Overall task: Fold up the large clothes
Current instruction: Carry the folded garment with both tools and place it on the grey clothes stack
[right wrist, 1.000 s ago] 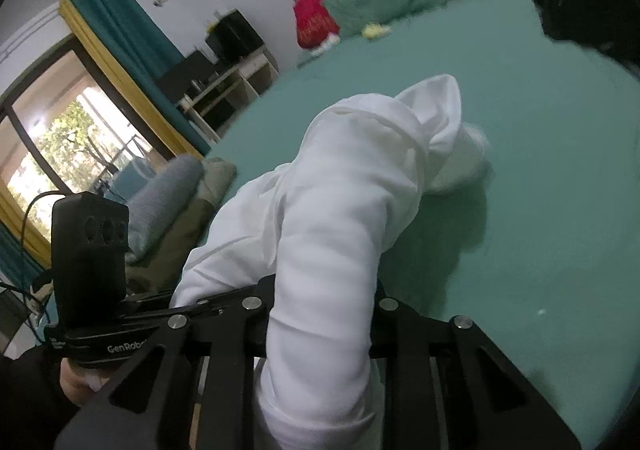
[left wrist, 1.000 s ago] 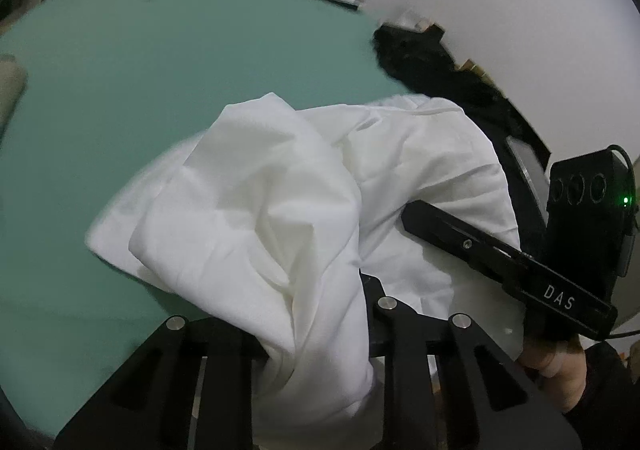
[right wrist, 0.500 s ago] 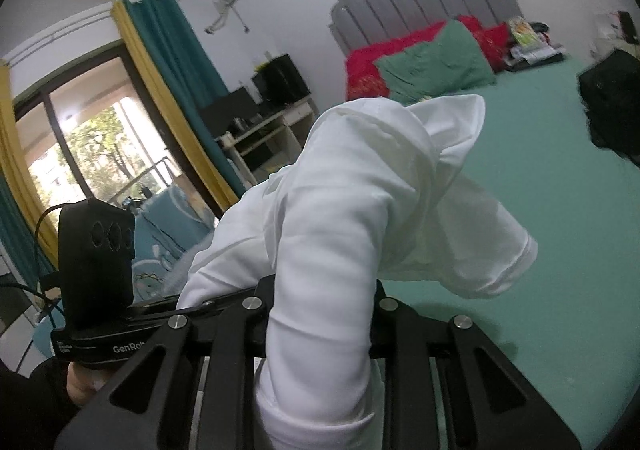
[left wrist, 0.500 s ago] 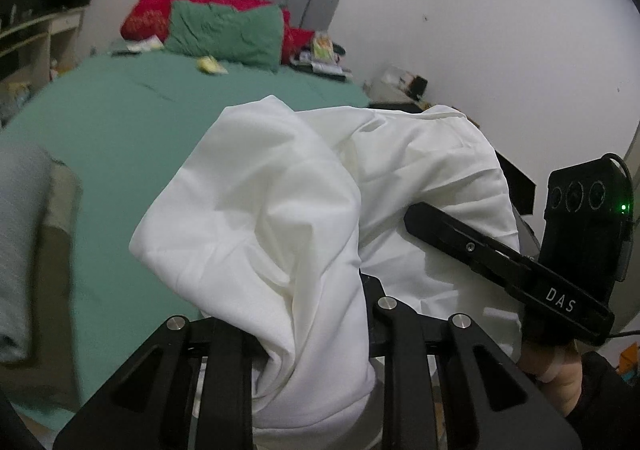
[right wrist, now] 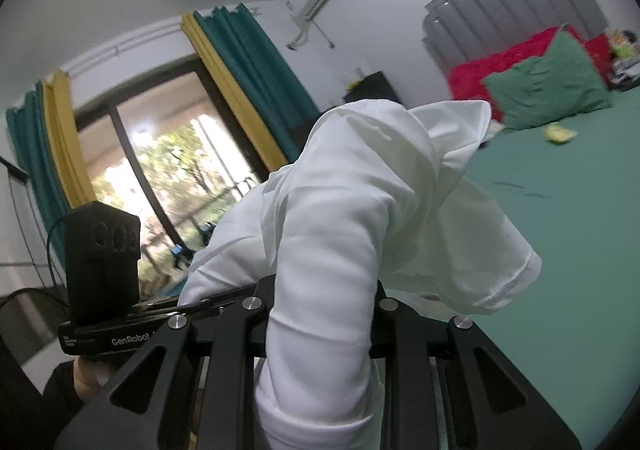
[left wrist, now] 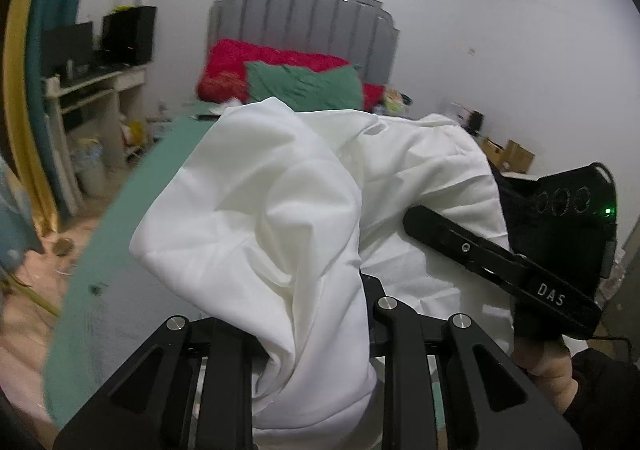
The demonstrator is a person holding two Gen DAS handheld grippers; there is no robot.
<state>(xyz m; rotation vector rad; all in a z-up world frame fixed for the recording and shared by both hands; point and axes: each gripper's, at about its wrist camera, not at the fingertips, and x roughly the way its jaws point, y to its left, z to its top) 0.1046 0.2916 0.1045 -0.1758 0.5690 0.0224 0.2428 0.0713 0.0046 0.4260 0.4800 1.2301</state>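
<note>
A large white garment (left wrist: 280, 209) is bunched between both grippers and held up in the air above the green bed (right wrist: 560, 209). My left gripper (left wrist: 316, 314) is shut on a thick fold of it; the cloth hides the fingertips. My right gripper (right wrist: 324, 314) is shut on another fold of the same garment (right wrist: 360, 189), with a hemmed sleeve (right wrist: 500, 262) hanging to the right. The right gripper's body also shows in the left wrist view (left wrist: 520, 250), and the left gripper's body shows in the right wrist view (right wrist: 104, 290).
The bed has a grey headboard (left wrist: 304, 25), red pillows (left wrist: 256, 65) and a green pillow (right wrist: 548, 89). A white shelf unit (left wrist: 92, 105) stands left of the bed. A window with teal and yellow curtains (right wrist: 240, 89) is on the left. Cardboard boxes (left wrist: 508, 153) sit by the right wall.
Both grippers have risen with the garment, lifting it fully off the bed. The views have tilted up from the bedsheet to the headboard, walls and window.
</note>
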